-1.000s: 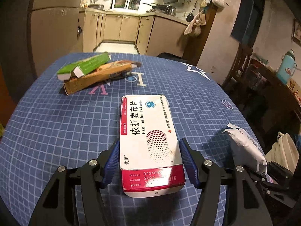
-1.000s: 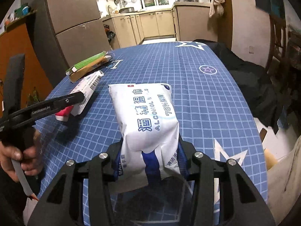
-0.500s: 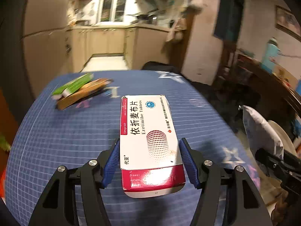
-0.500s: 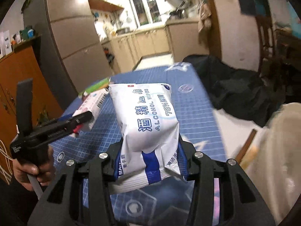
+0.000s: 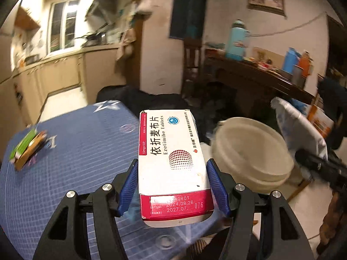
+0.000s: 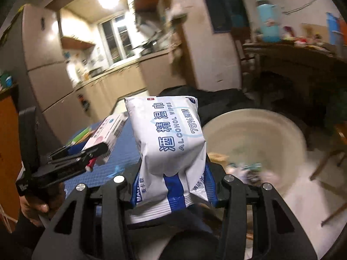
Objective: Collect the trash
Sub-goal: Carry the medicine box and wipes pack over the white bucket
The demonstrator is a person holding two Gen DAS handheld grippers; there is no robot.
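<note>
left gripper [image 5: 173, 186] clamps a stiff, light box [image 5: 172, 158] by its long sides; right gripper [image 6: 173, 186] pinches a soft wipes pack [image 6: 169, 143], probably slippery, above the blurred bin [image 6: 256, 143].

Left cam sits just behind its fingers, above the table [image 5: 71, 149] edge, facing the kitchen and bin [image 5: 251, 153]. Right cam, likewise close, looks down over the bin [image 6: 256, 138]. Both share bin, table [image 6: 121, 149], kitchen.
</note>
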